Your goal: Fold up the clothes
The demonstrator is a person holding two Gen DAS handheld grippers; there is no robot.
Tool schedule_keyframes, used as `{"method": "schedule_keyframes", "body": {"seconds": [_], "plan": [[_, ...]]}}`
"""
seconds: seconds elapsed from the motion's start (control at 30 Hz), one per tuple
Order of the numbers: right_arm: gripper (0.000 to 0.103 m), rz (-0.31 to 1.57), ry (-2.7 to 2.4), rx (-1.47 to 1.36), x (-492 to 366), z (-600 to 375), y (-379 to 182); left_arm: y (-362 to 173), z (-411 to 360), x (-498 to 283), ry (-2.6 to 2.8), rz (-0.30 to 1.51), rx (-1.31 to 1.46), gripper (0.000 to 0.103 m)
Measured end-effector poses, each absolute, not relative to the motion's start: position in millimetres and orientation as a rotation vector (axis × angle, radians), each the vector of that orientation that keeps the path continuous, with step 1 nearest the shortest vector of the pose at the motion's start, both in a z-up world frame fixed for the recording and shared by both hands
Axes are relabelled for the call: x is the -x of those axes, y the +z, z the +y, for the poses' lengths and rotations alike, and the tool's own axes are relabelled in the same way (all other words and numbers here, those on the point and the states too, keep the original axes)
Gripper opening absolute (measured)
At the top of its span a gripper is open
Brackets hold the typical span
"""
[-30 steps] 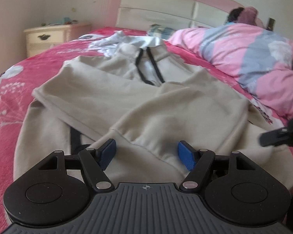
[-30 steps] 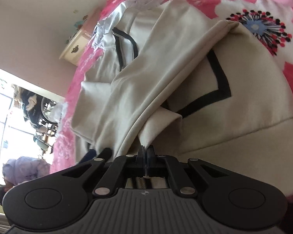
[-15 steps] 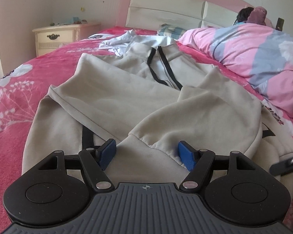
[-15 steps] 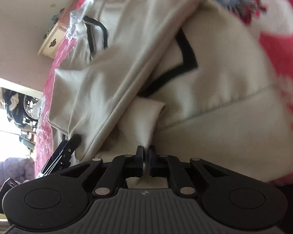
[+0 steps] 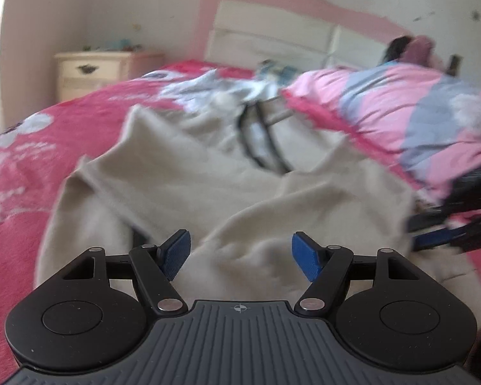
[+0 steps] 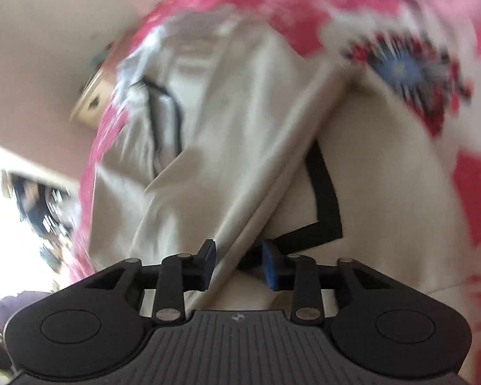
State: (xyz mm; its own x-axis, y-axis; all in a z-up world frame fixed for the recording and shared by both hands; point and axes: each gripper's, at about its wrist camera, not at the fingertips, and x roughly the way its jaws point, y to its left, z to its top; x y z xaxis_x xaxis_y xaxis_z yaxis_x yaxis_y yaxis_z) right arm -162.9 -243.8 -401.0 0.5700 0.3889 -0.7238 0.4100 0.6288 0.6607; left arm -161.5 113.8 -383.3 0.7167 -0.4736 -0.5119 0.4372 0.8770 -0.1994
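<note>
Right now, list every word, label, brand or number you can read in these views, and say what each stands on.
No readable text in either view.
Left gripper: a small round crosshair emblem on its body, no letters.
Right gripper: the same emblem, no letters.
Beige hoodie: black stripes only.
Pink bedspread: white marks, too blurred to read.

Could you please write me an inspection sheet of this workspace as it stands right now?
Surface: bed with a pink floral bedspread.
Job's things: beige hoodie spread flat, both sleeves folded across its body; black trim stripe showing.
Clutter: white garment crumpled beyond the hood; pink and grey quilt bunched alongside.
Grippers: left tongs open above the sleeve cuff, nothing between them; right tongs opening, a fabric edge between the pads, not pressed.
Cables: nothing seen.
Surroundings: cream nightstand, pink and white headboard, bright window in the right wrist view; both views blurred.
</note>
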Motion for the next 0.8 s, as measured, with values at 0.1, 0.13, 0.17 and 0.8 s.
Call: {"method": "schedule_keyframes", "body": {"seconds": [0.1, 0.13, 0.17, 0.8], "plan": [[0.031, 0.98, -0.007, -1.029, 152, -253, -416, -385, 102, 168, -0.582, 0.581, 0.019, 0.071], [0.023, 0.967, -0.012, -1.035, 149, -254, -419, -387, 97, 170, -0.602, 0.584, -0.007, 0.071], [0.007, 0.95, -0.014, -1.012, 145, -254, -417, -390, 91, 171, -0.609, 0.597, -0.044, 0.071], [0.036, 1.025, -0.016, -0.561, 146, -231, -351, -394, 104, 157, -0.537, 0.634, -0.001, 0.071]]}}
